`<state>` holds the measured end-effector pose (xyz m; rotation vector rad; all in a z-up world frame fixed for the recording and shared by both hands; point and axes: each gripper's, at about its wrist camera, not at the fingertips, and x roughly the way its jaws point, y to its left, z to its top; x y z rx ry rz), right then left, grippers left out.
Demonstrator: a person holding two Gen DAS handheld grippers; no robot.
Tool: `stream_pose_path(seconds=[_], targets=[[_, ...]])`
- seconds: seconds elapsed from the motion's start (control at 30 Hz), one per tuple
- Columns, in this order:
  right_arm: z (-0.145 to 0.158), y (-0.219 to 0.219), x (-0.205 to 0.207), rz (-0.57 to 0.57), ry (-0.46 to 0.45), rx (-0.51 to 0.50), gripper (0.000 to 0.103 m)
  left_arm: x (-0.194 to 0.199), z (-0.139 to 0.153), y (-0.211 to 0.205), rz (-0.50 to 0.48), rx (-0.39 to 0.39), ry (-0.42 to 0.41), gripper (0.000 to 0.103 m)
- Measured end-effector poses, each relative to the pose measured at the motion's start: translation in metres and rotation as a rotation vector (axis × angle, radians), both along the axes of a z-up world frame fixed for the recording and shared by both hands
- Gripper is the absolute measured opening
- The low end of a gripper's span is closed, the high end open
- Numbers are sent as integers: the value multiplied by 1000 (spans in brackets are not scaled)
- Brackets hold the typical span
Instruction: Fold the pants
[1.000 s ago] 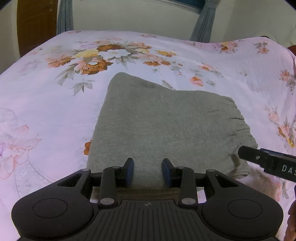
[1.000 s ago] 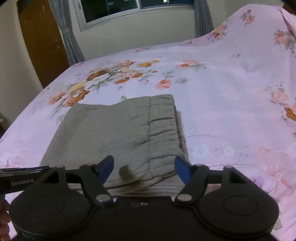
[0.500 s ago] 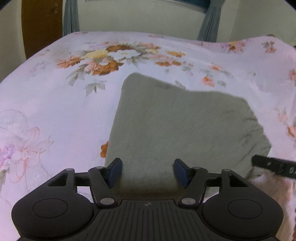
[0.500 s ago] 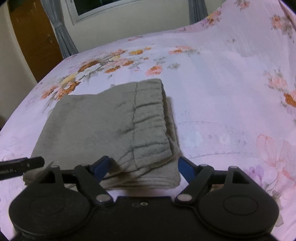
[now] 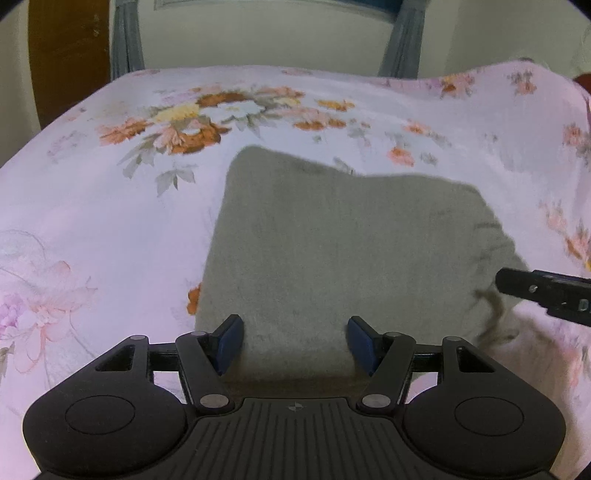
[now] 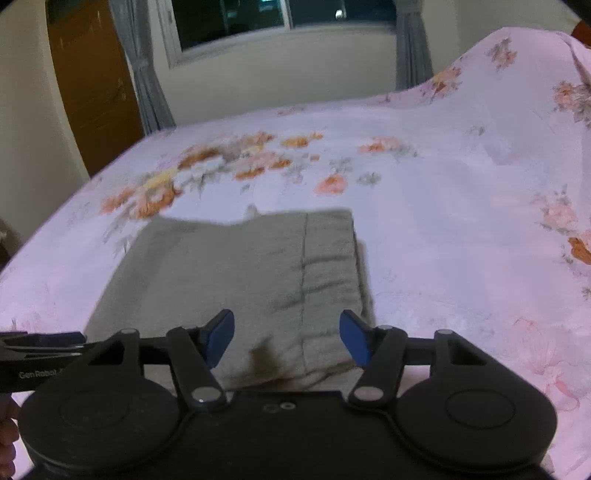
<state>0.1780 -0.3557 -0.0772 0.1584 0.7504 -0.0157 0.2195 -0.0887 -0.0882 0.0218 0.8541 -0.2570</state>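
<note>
The grey pants (image 5: pixel 343 251) lie folded into a compact rectangle on the pink floral bedsheet (image 5: pixel 110 229). In the right wrist view the pants (image 6: pixel 236 273) show the gathered waistband on their right side. My left gripper (image 5: pixel 294 343) is open and empty, hovering above the near edge of the pants. My right gripper (image 6: pixel 286 339) is open and empty, above the near edge by the waistband. The right gripper's side shows at the right edge of the left wrist view (image 5: pixel 546 291).
The bedsheet (image 6: pixel 461 229) covers the whole bed and rises over a hump at the far right. A wooden door (image 6: pixel 92 85), grey curtains (image 6: pixel 144 77) and a dark window (image 6: pixel 258 18) stand beyond the bed's far edge.
My left gripper opened wider. Both grippers drew back and lifted from the pants, so more of the room now shows. The pants stayed folded in place.
</note>
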Motion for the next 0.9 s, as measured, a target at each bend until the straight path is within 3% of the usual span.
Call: stream_pose_path(seconds=[0.1, 0.37, 0.9], targets=[[-14, -4, 1, -17, 57, 28, 66, -2, 1, 1, -1, -2, -3, 63], [-1, -13, -3, -28, 12, 64, 77, 4, 8, 13, 27, -18, -4, 63], [-16, -18, 22, -22, 74, 61, 84, 29, -7, 20, 32, -32, 46, 63]])
